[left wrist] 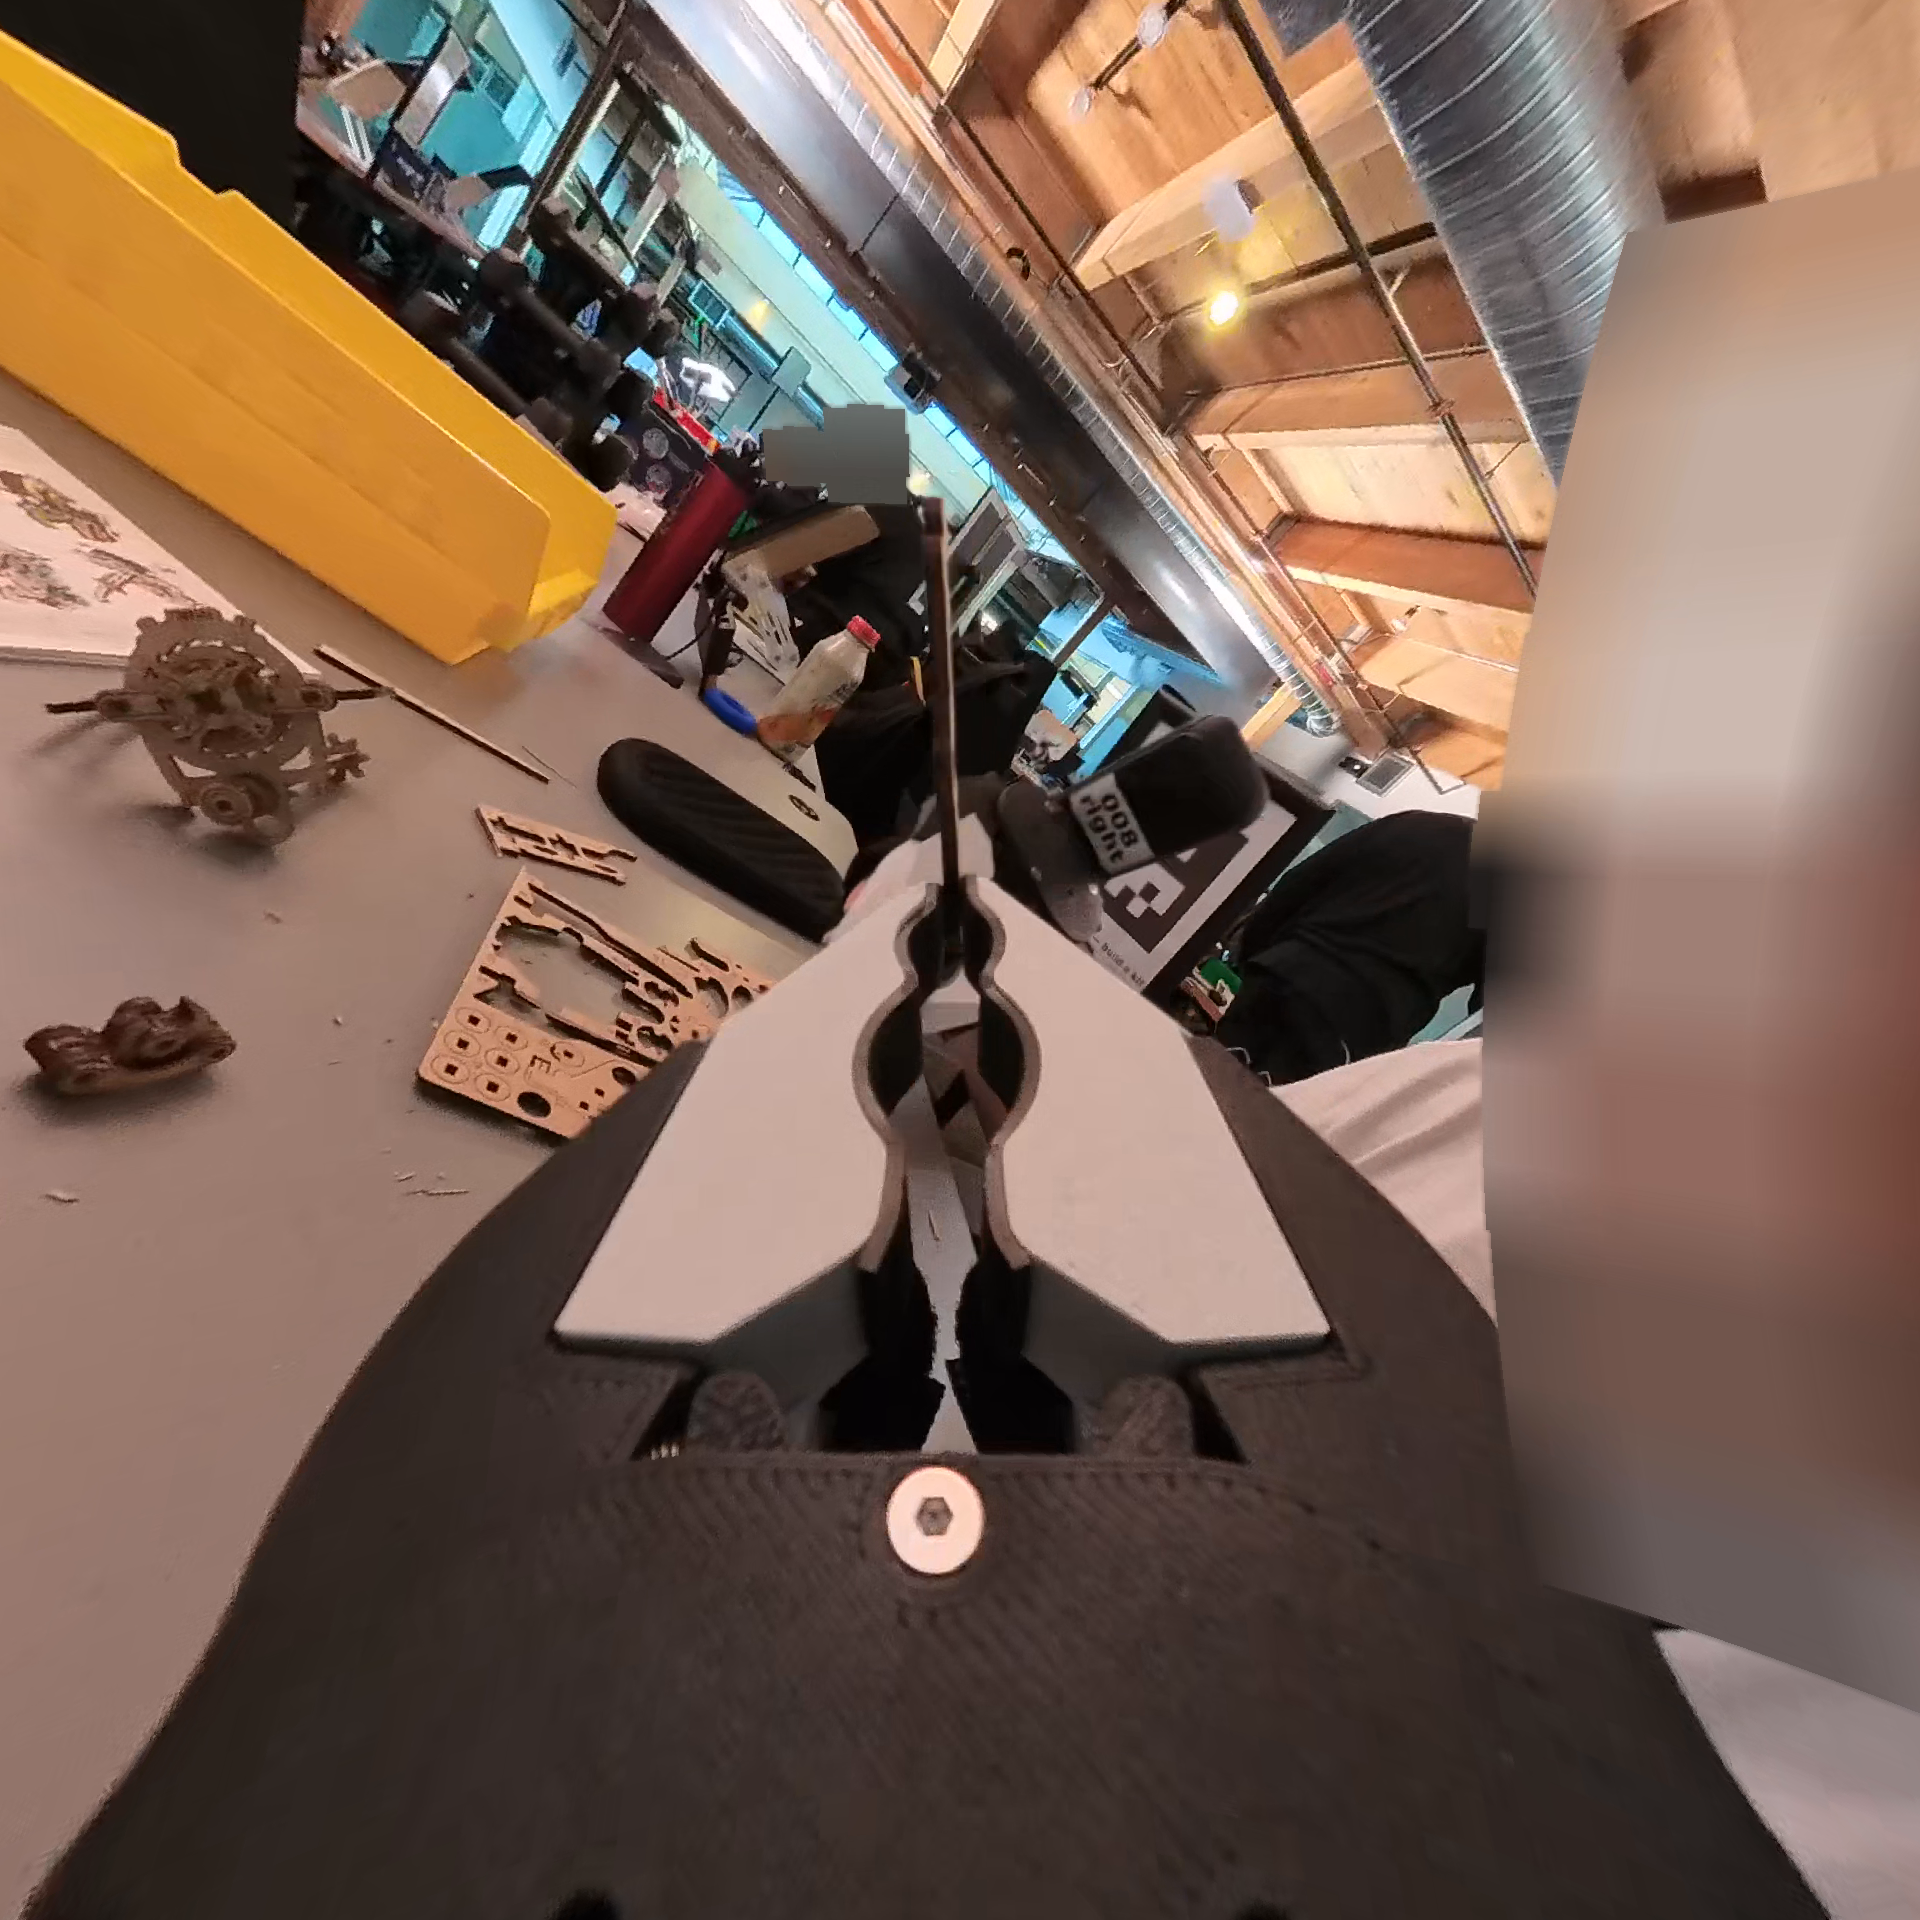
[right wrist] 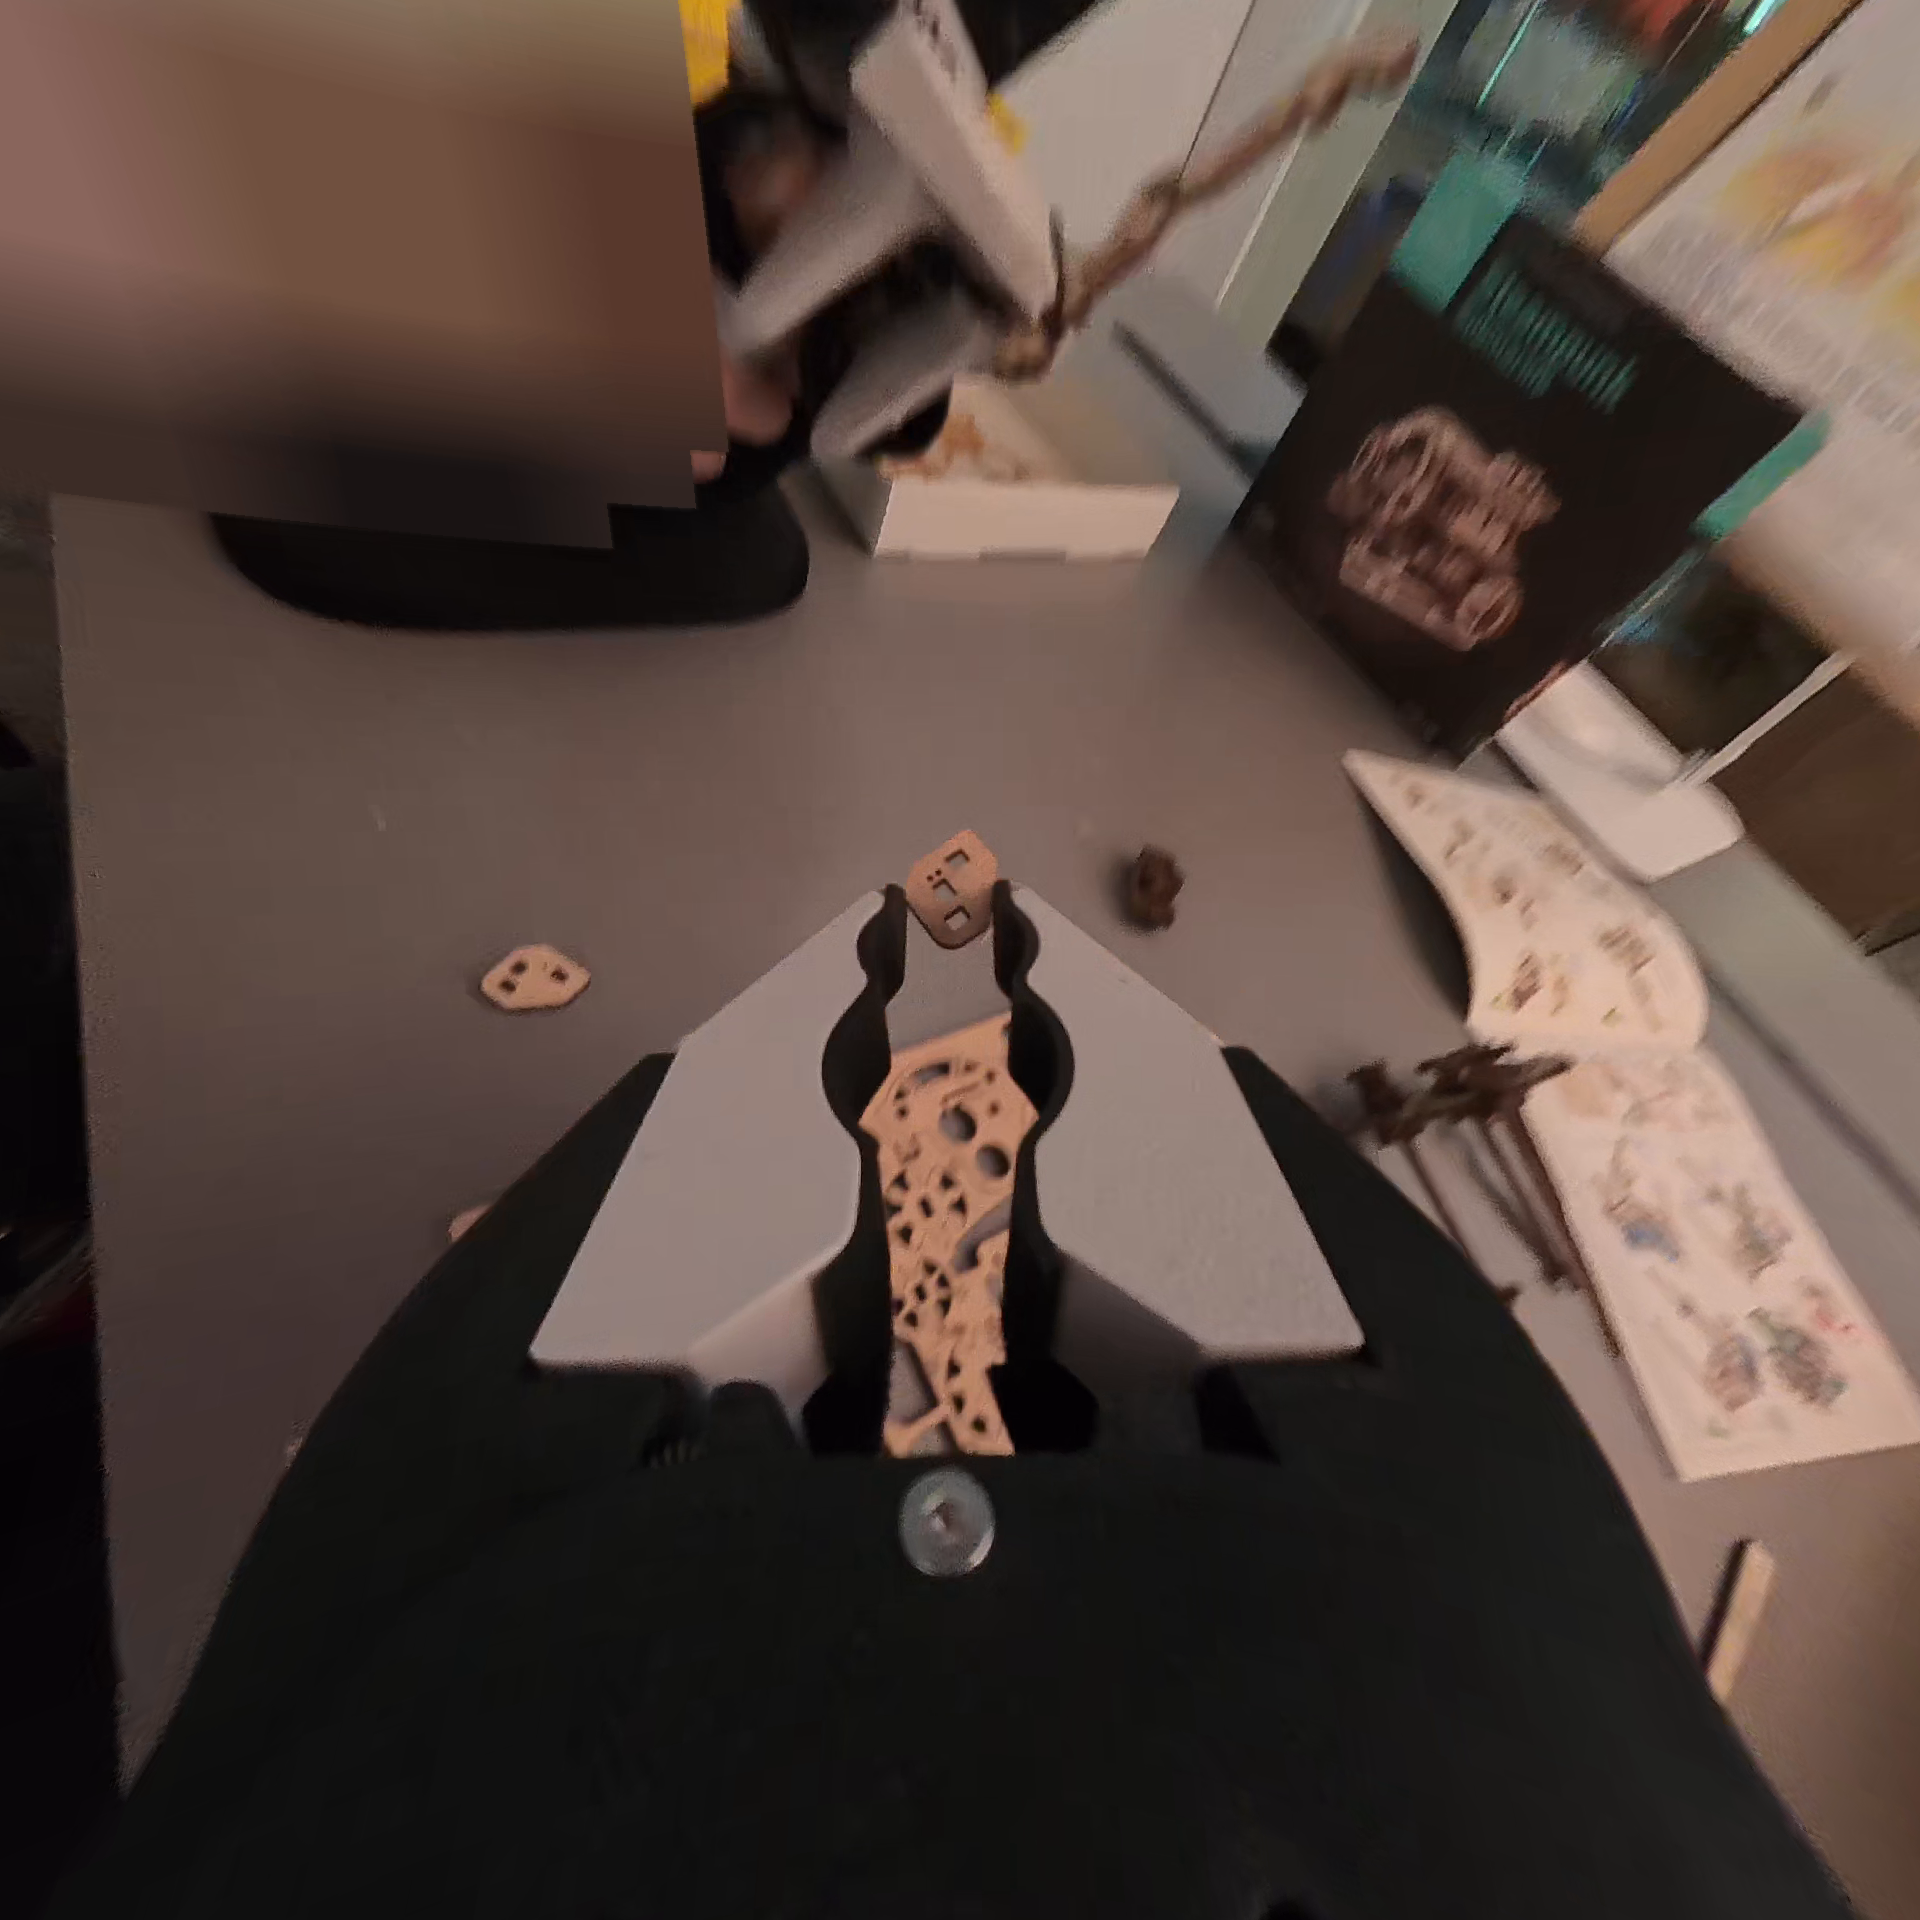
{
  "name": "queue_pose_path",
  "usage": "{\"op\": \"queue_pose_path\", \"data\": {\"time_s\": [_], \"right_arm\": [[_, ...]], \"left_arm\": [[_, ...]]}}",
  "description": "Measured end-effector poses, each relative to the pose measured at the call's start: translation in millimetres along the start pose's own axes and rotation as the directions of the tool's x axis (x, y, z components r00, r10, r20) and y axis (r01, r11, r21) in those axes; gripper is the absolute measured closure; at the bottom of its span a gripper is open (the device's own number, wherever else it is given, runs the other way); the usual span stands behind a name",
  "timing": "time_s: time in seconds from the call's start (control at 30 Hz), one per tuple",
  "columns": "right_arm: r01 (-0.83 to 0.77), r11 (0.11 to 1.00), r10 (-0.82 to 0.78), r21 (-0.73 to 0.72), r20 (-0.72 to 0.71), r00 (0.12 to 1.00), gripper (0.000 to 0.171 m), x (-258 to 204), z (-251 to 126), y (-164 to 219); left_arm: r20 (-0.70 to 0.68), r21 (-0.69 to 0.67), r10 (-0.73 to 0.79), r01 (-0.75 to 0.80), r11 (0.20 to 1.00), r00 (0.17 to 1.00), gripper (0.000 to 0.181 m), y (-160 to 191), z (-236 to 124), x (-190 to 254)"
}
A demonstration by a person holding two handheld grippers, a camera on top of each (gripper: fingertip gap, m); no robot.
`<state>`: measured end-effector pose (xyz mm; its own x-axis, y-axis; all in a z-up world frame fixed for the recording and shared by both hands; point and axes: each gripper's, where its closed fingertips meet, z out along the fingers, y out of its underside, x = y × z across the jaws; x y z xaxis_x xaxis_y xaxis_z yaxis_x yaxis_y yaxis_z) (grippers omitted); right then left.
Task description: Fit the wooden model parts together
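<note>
My left gripper [left wrist: 948,891] is shut on a thin wooden sheet [left wrist: 943,675], seen edge-on and standing up from the fingertips. My right gripper [right wrist: 948,896] is shut on a small tan wooden piece [right wrist: 948,891] with cut slots, held above the grey table [right wrist: 623,790]. The left gripper also shows blurred at the top of the right wrist view [right wrist: 1034,296], with its fretted wooden sheet [right wrist: 1226,166] sticking out to the right. A second small tan piece [right wrist: 535,977] lies on the table to the left. A cut-out wooden sheet [right wrist: 945,1247] lies under my right fingers.
A part-built gear model [left wrist: 223,727], a dark wooden piece [left wrist: 130,1044] and two punched sheets [left wrist: 582,1018] lie on the table. A yellow bin [left wrist: 260,395] stands behind. An instruction booklet [right wrist: 1558,935], dark rod parts [right wrist: 1455,1101] and a black box [right wrist: 1507,499] are on the right. The grippers' ends are close to 10 centimetres from one another. My right gripper's tips are some 20 centimetres from the part-built gear model [left wrist: 223,727]. My right wrist view [right wrist: 1456,1088] looks at it from another angle.
</note>
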<state>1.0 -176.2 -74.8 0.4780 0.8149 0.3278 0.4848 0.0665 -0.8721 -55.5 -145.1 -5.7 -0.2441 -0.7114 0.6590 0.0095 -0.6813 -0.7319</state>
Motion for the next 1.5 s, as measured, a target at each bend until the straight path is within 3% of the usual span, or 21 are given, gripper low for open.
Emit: {"op": "queue_pose_path", "data": {"time_s": [0.1, 0.2, 0.43, 0.67, 0.93, 1.1, 1.17, 1.3, 1.4, 1.5], "right_arm": [[0.073, 0.995, -0.071, 0.061, -0.027, 0.997, 0.155, 5, 2, -17], [0.029, 0.999, -0.031, 0.034, 0.071, 0.997, 0.155, -6, 14, -12], [0.144, 0.973, -0.121, -0.181, 0.136, 0.983, 0.155, -33, 60, 32], [0.055, 0.967, -0.003, -0.25, 0.202, 0.979, 0.155, -35, 83, 46], [0.004, 0.97, 0.044, -0.244, 0.191, 0.981, 0.155, -33, 82, 46], [-0.033, 0.97, 0.073, -0.24, 0.159, 0.985, 0.155, -32, 80, 46], [-0.037, 0.972, 0.072, -0.233, 0.146, 0.987, 0.152, -31, 80, 45], [-0.091, 0.976, 0.124, -0.2, 0.157, 0.98, 0.143, -29, 75, 40], [-0.123, 0.969, 0.162, -0.213, 0.178, 0.971, 0.143, -25, 66, 45], [-0.144, 0.963, 0.185, -0.229, 0.171, 0.968, 0.143, -18, 60, 49]], "left_arm": [[-0.005, -0.007, -0.058, 0.058, 0.998, 0.998, 0.181, 1, -2, -4], [0.02, -0.029, -0.118, 0.118, 0.993, 0.993, 0.181, 4, -6, -13], [0.16, -0.127, -0.136, 0.157, 0.98, 0.978, 0.181, 17, -16, -34], [0.332, -0.33, -0.144, 0.257, 0.908, 0.932, 0.181, 55, -30, -57], [0.502, -0.583, 0.094, 0.256, 0.771, 0.86, 0.181, 74, -55, -69], [0.559, -0.74, 0.292, 0.308, 0.598, 0.776, 0.18, 58, -67, -74], [0.548, -0.782, 0.368, 0.304, 0.544, 0.751, 0.18, 45, -63, -78], [0.498, -0.827, 0.39, 0.289, 0.482, 0.775, 0.18, 33, -37, -82], [0.483, -0.862, 0.464, 0.31, 0.402, 0.742, 0.18, 35, -42, -92], [0.484, -0.866, 0.481, 0.322, 0.382, 0.731, 0.18, 39, -51, -92]]}}
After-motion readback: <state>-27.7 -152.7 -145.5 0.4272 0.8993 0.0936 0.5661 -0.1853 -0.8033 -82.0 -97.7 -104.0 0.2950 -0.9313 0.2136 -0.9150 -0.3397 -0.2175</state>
